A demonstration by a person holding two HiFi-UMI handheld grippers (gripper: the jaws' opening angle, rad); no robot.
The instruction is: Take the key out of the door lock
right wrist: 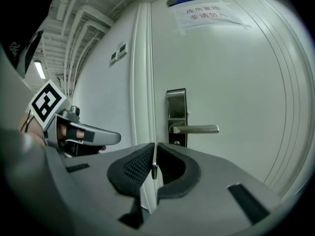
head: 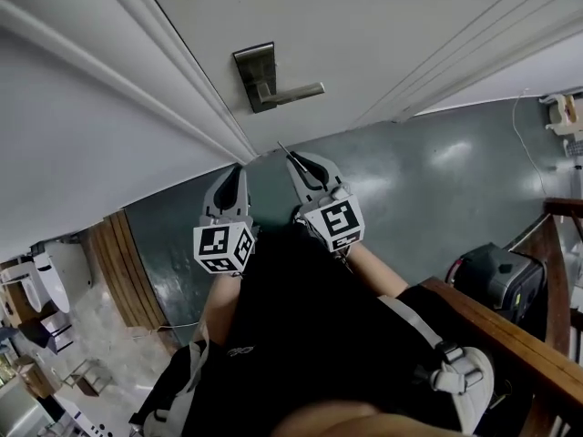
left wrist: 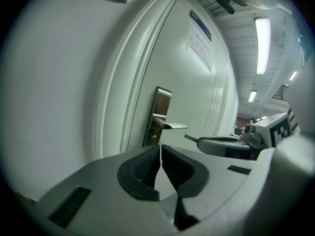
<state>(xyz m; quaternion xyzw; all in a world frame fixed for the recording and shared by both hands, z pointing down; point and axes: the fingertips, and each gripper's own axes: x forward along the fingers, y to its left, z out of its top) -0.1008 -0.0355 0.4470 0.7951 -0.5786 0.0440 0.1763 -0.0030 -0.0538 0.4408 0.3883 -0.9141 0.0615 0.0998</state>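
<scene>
Step in hand: the pull-out itself looks finished. The key (right wrist: 154, 167) is clear of the lock, so this reads as the moment just after extraction, with the key being held away from the door (head: 383, 25).
Key: a thin metal piece seen edge-on, low centre in the right gripper view, pinched between the two dark pads. In the head view its tip pokes out past the jaws toward the door without touching it.
Right gripper (right wrist: 154, 149): jaws clenched on the key. It sits mid-frame in the head view, below the lock and apart from it.
Left gripper (left wrist: 161, 149): jaws pressed together with nothing between them. It is just beside the right gripper, on its left in the head view.
Lock plate (head: 255, 76): upper centre of the head view, near the door's edge.
Lever handle (head: 296, 91): sticks out to the right of the plate, level and untouched.
Keyhole (right wrist: 177, 142): a small round spot under the lever in the right gripper view, with no key seen in it.
Next move, as I judge it: keep the pinch firm and carry the key off. No further pull or twist at the lock seems needed.
Watch for: the key is thin and gripped on its flat faces, so it could slip or pivot if the jaws ease.
</scene>
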